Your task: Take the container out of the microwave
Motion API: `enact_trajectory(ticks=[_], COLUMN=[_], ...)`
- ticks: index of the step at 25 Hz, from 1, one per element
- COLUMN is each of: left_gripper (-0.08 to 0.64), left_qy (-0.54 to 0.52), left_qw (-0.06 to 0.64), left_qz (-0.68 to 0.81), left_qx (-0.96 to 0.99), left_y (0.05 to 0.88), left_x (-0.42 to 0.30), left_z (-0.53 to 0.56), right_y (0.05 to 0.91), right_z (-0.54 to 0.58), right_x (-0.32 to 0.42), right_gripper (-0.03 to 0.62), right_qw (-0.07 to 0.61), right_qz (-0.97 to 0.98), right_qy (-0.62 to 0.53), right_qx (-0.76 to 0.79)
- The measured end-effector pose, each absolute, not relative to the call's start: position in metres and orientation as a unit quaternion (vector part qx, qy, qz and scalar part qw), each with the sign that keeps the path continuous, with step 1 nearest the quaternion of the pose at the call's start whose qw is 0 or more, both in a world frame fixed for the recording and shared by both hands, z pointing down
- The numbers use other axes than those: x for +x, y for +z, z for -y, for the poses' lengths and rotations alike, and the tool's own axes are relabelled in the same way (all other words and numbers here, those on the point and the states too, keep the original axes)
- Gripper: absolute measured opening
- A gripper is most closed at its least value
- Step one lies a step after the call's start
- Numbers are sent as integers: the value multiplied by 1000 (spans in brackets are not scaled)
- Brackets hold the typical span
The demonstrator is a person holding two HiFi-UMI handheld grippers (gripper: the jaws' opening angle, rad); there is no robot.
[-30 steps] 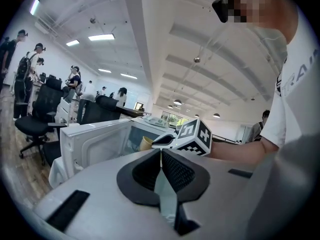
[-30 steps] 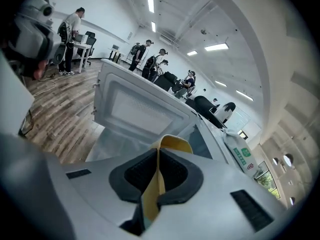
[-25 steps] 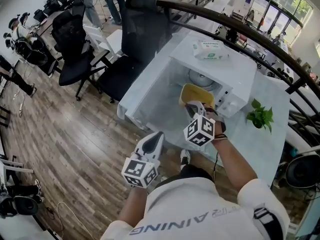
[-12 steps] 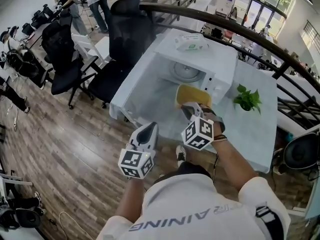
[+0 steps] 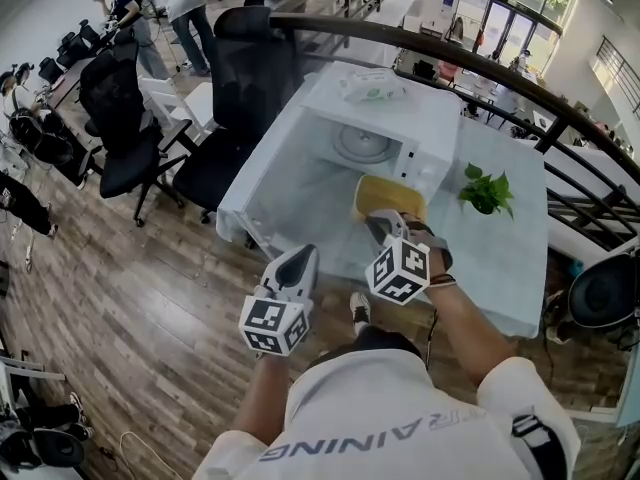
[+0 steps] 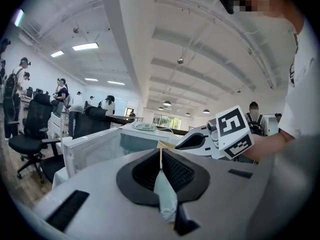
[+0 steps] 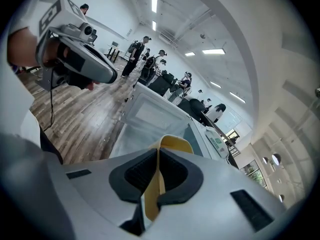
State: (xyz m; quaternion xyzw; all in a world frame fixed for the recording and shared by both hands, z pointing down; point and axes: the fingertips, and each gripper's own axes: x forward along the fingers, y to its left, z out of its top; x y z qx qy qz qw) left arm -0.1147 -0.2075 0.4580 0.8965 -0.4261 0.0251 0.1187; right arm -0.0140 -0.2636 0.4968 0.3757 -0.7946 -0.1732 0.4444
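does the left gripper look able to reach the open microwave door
Probably yes: the left gripper is shut and looks empty, and the door stands open ahead with nothing between; the right gripper holds the container aside.

Head view looks steeply down; both gripper views, close in, share the microwave (image 5: pixel 400 118).

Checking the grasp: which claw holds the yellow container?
The right claw: it is clamped on the rim of the yellow container, while the left claw is shut on nothing.
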Motion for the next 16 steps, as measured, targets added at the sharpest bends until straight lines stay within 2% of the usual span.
enact_trajectory(ticks=[16], left_gripper=[37], left_qy=[20], left_qw=[120], left_qz=[430], left_qx=[895], left_y=[459], left_x=[-125], left_z=[200], right_y=[504], right_z=[259], right_x=[-20], right_gripper=[35], right_qw=[448], right_qz=[793], right_qy=[-169], right_qx=[377])
